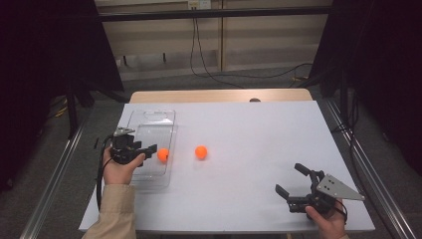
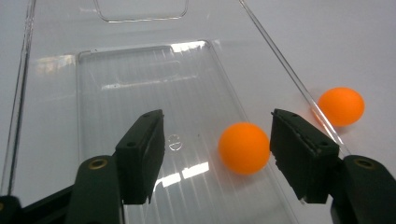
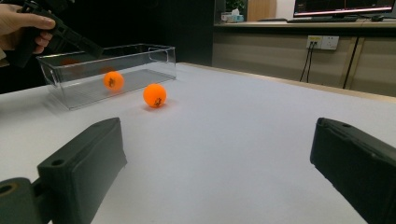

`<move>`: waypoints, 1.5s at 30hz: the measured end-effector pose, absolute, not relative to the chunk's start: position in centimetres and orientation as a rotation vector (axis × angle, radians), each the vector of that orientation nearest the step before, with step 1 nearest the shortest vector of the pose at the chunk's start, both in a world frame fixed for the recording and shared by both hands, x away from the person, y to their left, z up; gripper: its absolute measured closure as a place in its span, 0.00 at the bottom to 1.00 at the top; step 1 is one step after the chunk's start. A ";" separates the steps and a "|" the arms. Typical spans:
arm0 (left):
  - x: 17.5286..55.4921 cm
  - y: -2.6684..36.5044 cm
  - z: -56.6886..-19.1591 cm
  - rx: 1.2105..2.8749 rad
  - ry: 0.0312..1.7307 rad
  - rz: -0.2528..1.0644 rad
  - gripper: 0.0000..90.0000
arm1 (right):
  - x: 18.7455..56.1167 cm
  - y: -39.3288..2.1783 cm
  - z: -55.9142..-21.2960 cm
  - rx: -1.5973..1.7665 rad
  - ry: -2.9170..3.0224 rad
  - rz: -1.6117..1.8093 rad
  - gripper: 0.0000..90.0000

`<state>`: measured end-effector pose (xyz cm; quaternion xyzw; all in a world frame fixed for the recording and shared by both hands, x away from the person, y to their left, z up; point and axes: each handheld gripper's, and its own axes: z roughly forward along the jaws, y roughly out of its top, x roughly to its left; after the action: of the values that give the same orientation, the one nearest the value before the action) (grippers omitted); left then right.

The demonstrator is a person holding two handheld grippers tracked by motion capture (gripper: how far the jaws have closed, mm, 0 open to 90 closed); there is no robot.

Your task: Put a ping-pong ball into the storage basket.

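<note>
Now we count two orange balls, one clear bin and two grippers on the white table.

We see the left gripper (image 1: 149,149) over the clear plastic bin (image 1: 149,122), its jaws parted partway with the first orange ball (image 2: 244,148) lying between them on the bin's floor, just beside one pad; whether it touches that pad we cannot tell. The second orange ball (image 1: 201,152) rests on the white table (image 1: 249,124) just outside the bin's right wall. The bin's long axis runs away from us, toward the table's far edge. Our right gripper (image 1: 292,180) sits near the table's front right corner, well apart, jaws wide and holding nothing.
</note>
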<state>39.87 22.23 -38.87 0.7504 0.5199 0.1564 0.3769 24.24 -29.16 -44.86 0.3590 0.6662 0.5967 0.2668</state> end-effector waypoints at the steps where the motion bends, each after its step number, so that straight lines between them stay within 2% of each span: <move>1: 39.8 22.2 -38.8 1.921 1.325 0.401 0.37 | 24.2 -29.2 -44.9 0.969 1.798 1.611 0.03; 29: 38.7 19.6 -36.2 1.909 1.211 0.362 0.18 | 24.2 -29.2 -44.9 0.968 1.800 1.609 0.03; 45: 38.3 18.2 -35.4 1.929 1.162 0.342 0.14 | 24.2 -29.2 -44.9 0.969 1.800 1.607 0.03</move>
<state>38.31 18.18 -35.40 0.7691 0.4634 0.1363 0.4186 24.21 -29.16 -44.88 0.3590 0.6671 0.5956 0.2672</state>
